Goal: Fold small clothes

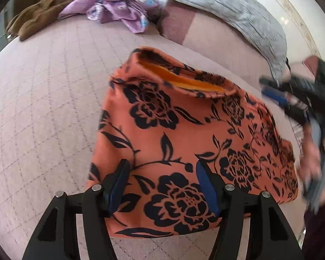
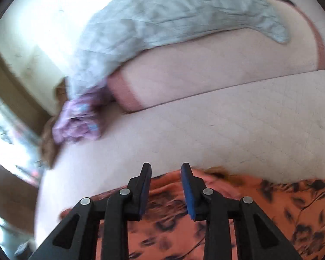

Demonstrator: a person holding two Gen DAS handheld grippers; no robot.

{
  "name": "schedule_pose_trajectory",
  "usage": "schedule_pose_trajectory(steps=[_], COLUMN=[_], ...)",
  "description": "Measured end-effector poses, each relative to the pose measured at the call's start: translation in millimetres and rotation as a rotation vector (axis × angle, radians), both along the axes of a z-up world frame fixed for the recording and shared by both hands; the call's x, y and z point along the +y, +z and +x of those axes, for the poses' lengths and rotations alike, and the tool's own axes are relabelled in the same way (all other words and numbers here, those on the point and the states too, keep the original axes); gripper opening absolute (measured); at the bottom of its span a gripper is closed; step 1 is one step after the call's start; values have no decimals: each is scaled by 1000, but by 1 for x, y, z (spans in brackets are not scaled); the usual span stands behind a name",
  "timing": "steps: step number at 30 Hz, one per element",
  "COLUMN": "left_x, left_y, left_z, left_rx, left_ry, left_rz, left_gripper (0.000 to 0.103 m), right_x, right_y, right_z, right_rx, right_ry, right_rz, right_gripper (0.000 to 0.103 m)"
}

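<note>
**A:** Starting at your left: brown cloth (image 1: 43, 10) heaped at the far corner of the bed (image 1: 43, 99), purple garment (image 1: 119, 8) crumpled beside it, grey quilt (image 1: 216, 2) running along the back. None of that is in play.

**B:** And the piece you're folding?

**A:** The orange floral garment (image 1: 184, 134), flat on the bed in mid-frame, far edge turned back so a plain orange lining shows. Your left gripper (image 1: 162, 184) hovers right over its near edge, jaws at a middling spread, nothing between them, pads clear of the cloth.

**B:** Which way does it run?

**A:** Long axis goes from that near-left corner out toward the far right. So the left is the nearer hand for the near hem; I'd judge it only needs to drop and pinch.

**B:** And over on the right?

**A:** Your right gripper (image 2: 165, 177) is off the right edge, blurred in the left view. From its own camera the jaws are narrow, no fabric between them, the garment below and behind the tips. It has to come back before it helps.
</note>
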State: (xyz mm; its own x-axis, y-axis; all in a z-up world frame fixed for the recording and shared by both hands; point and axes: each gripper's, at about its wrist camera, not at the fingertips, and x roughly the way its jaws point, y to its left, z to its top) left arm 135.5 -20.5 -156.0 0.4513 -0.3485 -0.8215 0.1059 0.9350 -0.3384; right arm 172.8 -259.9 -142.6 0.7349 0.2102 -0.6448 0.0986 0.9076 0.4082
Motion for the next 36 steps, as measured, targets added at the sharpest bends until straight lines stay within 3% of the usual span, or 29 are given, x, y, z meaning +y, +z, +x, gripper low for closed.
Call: schedule_pose_trajectory(steps=[2, 5, 8, 10, 14, 17, 20, 22, 26, 28, 30, 32, 34, 36], left_x=[2, 5, 5, 5, 8, 12, 10, 6, -4, -6, -6, -4, 1, 9], left_y=[-2, -2, -6, -8, -7, -1, 6, 8, -1, -10, -14, -13, -12, -9], left_z=[4, 3, 4, 5, 9, 7, 0, -3, -3, -2, 0, 0, 0, -1], left_rx=[4, 6, 0, -6, -14, -22, -45, -61, -47, -32, -32, -40, -42, -49], left_ry=[24, 38, 40, 37, 71, 89, 79, 65, 43, 41, 38, 49, 70, 93], left_rz=[-3, 20, 51, 74, 87, 75, 63, 70, 124, 153, 168, 174, 180, 166], left_gripper=[64, 64, 64, 64, 64, 64, 64, 64, 64, 64, 64, 64, 64, 64], right_x=[36, 84, 112, 116, 82, 59, 26, -8, -62, -95, -132, -162, -172, -163], right_y=[-11, -36, -61, -62, -33, -18, -17, -34, -64, -59, -43, -23, -1, 11], right_z=[-14, -13, 28, 52, 60, 23, -31, -77, -108, -100, -79, -64, -65, -80], right_rx=[72, 166, 234, 210, 81, 53, 110, 196, 353, 326, 298, 245, 151, 78], right_ry=[164, 284, 273, 213, 26, 39, 89, 113, 35, -47, -218, -357, -410, -364], right_rz=[32, -20, -45, -87, -30, -45, -120, -120, -168, -189, -276, -261, -210, -154], right_gripper=[30, 30, 30, 31, 31, 32, 32, 32, 28, 28, 28, 28, 30, 33])
